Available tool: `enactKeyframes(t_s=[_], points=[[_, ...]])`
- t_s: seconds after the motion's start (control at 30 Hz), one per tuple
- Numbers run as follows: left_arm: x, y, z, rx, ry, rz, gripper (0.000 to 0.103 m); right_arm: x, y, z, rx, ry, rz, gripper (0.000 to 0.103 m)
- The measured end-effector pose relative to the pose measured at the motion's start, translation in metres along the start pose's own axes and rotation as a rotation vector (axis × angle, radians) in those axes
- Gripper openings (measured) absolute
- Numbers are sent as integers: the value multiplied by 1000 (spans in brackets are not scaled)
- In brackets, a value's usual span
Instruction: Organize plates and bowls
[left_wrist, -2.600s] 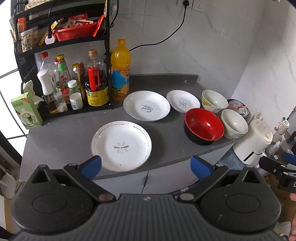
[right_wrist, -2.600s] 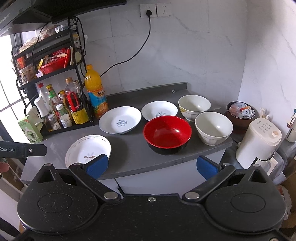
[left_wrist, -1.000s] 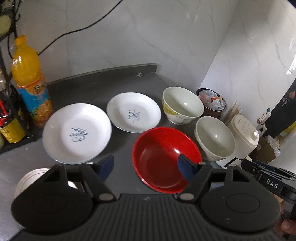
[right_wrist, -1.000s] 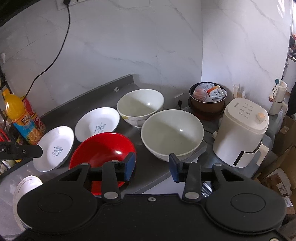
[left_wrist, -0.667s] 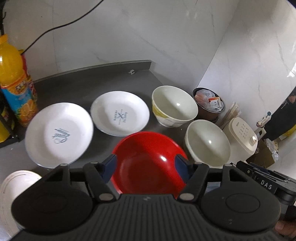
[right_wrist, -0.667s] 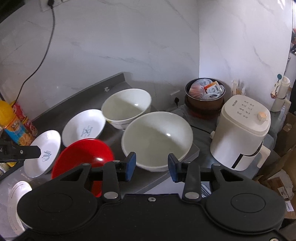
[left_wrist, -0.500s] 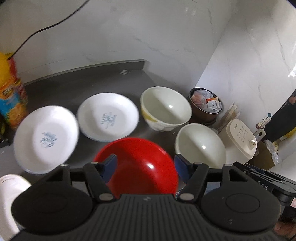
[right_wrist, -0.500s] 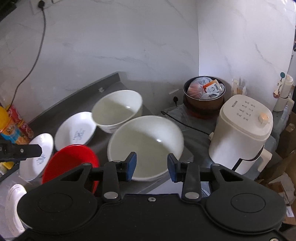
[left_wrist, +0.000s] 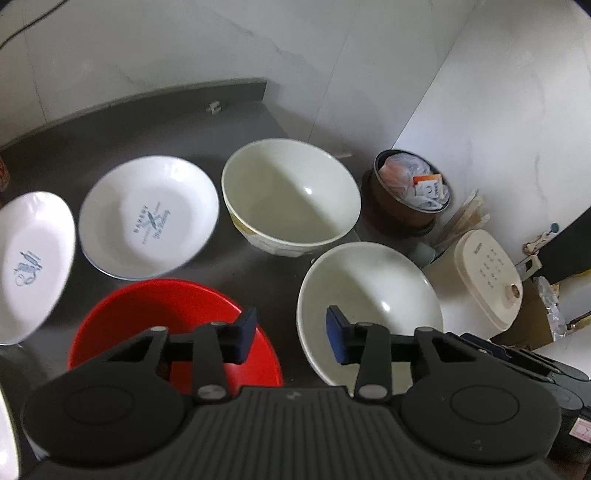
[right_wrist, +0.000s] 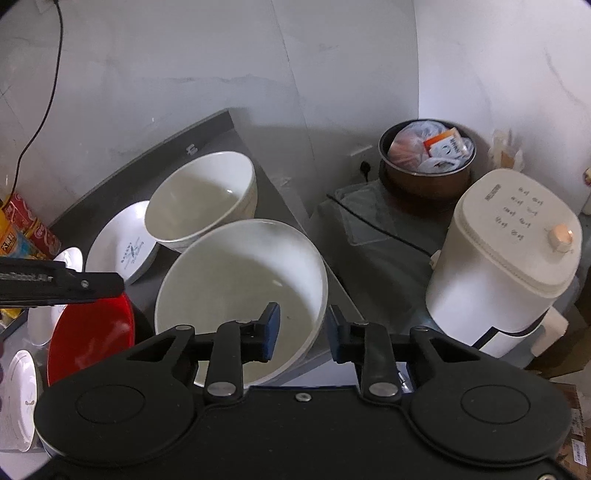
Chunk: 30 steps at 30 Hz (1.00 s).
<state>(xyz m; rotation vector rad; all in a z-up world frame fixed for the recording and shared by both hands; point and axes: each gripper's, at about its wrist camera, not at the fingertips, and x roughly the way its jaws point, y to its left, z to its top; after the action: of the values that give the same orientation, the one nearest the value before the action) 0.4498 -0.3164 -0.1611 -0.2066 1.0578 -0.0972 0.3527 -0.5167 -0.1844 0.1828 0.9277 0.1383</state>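
Your right gripper (right_wrist: 302, 334) straddles the near white bowl's (right_wrist: 236, 280) rim, jaws parted, seemingly not yet pinching. Your left gripper (left_wrist: 290, 334) hangs half-open and empty between that bowl and the red bowl (left_wrist: 147, 317).

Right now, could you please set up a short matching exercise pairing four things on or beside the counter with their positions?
Things:
1. red bowl
2. near white bowl
3. brown pot
4. printed plate

Positions:
A. holds packets
B. rim between the right gripper's fingers
C. left of the far white bowl
D. under the left gripper's left finger

Pairs: 1-D, 2-B, 3-A, 4-C
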Motion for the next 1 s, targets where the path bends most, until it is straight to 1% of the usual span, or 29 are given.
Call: enactKeyframes(t_s=[0.17, 0.27, 0.37, 0.47, 0.57, 0.63, 0.77, 0.83, 1.0], points=[[26, -8, 4, -9, 38, 5, 33, 15, -6, 4, -11, 35, 26, 27], [41, -11, 4, -12, 67, 2, 31, 22, -11, 6, -9, 53, 33, 23], [56, -13, 5, -15, 94, 15, 29, 28, -13, 6, -10, 68, 41, 20], [67, -14, 5, -21, 112, 24, 26, 34, -12, 5, -17, 85, 41, 19], [75, -12, 5, -27, 128, 39, 21, 39, -13, 5, -15, 97, 40, 17], [80, -11, 4, -34, 146, 38, 11, 40, -12, 6, -28, 100, 27, 13], [82, -11, 2, -37, 160, 31, 6, 40, -13, 9, -28, 106, 20, 12], [79, -10, 2, -50, 159, 21, 5, 38, -11, 9, -33, 100, 17, 12], [62, -10, 3, -43, 132, -3, 5, 21, -2, 10, -46, 68, 2, 12]])
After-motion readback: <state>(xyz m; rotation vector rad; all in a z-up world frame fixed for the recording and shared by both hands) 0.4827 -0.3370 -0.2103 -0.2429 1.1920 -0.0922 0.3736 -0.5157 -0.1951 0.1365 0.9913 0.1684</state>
